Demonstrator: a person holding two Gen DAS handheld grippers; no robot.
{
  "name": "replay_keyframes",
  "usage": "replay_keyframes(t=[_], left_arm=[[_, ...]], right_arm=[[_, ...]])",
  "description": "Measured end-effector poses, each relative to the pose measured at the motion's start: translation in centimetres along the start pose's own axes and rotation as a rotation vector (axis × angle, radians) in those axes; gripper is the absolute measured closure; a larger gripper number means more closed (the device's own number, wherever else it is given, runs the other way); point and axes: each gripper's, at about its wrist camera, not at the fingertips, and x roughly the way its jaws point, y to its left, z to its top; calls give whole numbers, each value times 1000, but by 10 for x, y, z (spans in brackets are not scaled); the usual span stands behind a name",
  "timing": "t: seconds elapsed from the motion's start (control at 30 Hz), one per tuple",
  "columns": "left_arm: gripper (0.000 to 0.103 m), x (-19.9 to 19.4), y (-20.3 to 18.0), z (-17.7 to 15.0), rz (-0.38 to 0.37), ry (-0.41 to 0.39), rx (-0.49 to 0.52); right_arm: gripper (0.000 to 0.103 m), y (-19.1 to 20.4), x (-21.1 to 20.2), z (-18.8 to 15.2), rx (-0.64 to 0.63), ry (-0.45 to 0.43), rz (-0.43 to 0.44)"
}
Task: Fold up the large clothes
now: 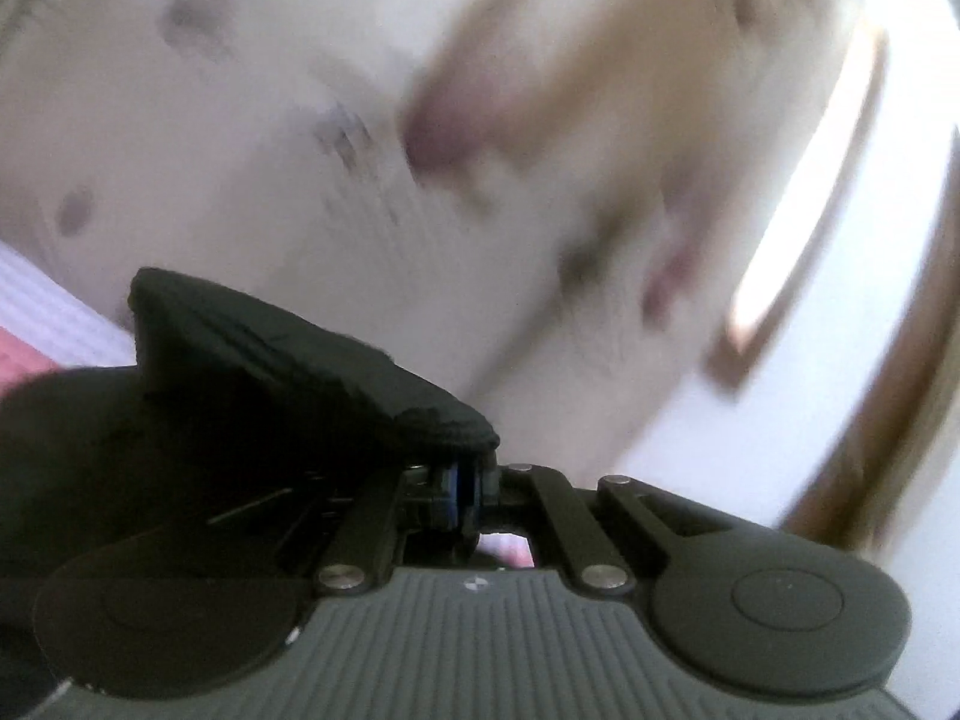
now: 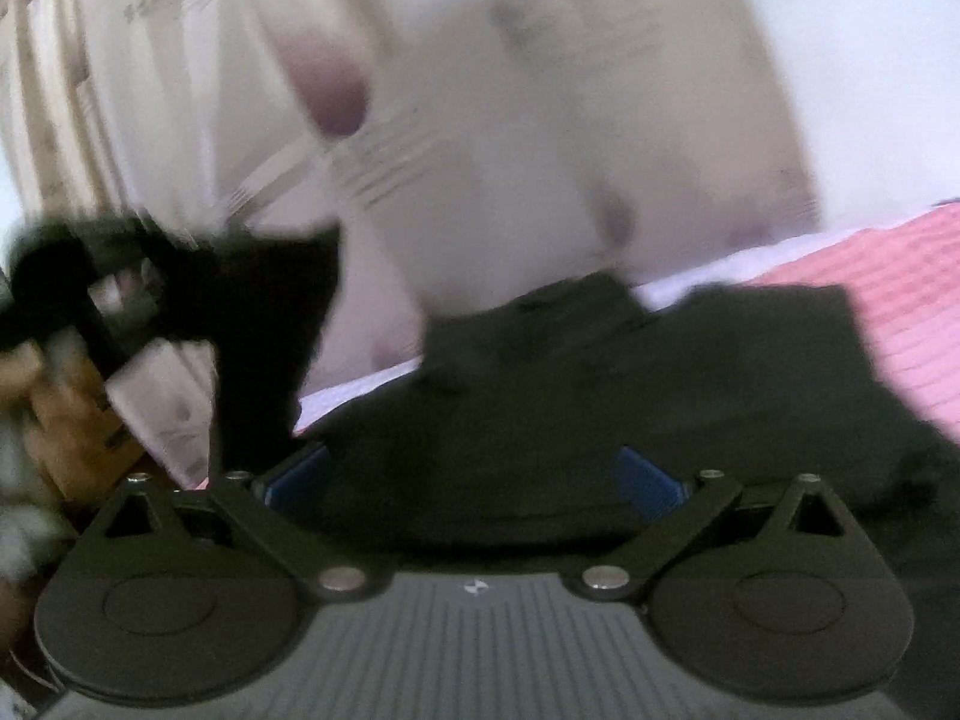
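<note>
A black garment (image 1: 252,372) is the cloth being handled. In the left wrist view my left gripper (image 1: 465,495) is shut on a fold of it, and the cloth drapes over the jaws to the left. In the right wrist view the same black garment (image 2: 600,396) lies bunched on the pink bed cover, right in front of my right gripper (image 2: 474,480). Its blue fingers (image 2: 651,486) stand wide apart with the cloth lying between them. The other gripper (image 2: 72,288) shows blurred at the left, with black cloth hanging from it.
A pink striped bed cover (image 2: 900,312) and a white sheet (image 1: 54,306) lie under the garment. A pale floral curtain (image 1: 270,150) fills the background, blurred. A wooden frame (image 1: 888,390) stands at the right. A hand (image 2: 48,396) shows at the far left.
</note>
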Motion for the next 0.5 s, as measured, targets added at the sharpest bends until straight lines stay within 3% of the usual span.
replay_keyframes(t=[0.1, 0.17, 0.27, 0.33, 0.43, 0.5], left_arm=[[85, 31, -18, -44, 9, 106, 171], [48, 42, -27, -70, 13, 164, 294], [11, 40, -38, -96, 3, 177, 413], [0, 26, -42, -106, -38, 122, 474], [0, 8, -49, -111, -61, 74, 556], [0, -7, -42, -109, -78, 58, 509]], right_arm=[[1, -23, -20, 6, 9, -19, -37], [1, -33, -30, 8, 15, -25, -48], [1, -44, -39, 9, 23, -28, -56], [1, -45, -38, 14, 28, -41, -53], [1, -41, -34, 23, 31, -51, -35], [1, -32, -29, 33, 23, -44, 11]])
